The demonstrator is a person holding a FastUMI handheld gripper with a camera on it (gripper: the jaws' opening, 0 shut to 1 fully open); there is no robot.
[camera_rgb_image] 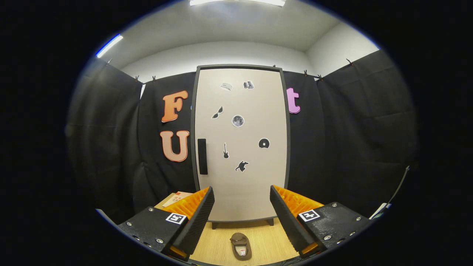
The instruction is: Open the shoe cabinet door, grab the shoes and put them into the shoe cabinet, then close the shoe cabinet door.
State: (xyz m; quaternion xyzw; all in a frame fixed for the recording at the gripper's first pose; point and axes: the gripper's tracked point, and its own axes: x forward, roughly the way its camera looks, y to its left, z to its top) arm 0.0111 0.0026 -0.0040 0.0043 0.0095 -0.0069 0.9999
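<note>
step: door-opening, not begun | tall beige sticker-dotted shoe cabinet door (240, 147) seen closed | gripper (242, 207) jaws spread, empty | brown slipper (241, 245) on wooden floor between fingers | next: black vertical handle (202, 156) to be reached

Gripper (242, 214) fingers spread wide, brown shoe (241, 245) on floor between them, cabinet door (240, 144) closed beyond

We looked forward along the gripper (242, 214), its fingers spread apart at five and seven o'clock, facing the shoe cabinet door (240, 144) squarely at twelve from some way back, low over the wooden floor (266, 240)
</note>
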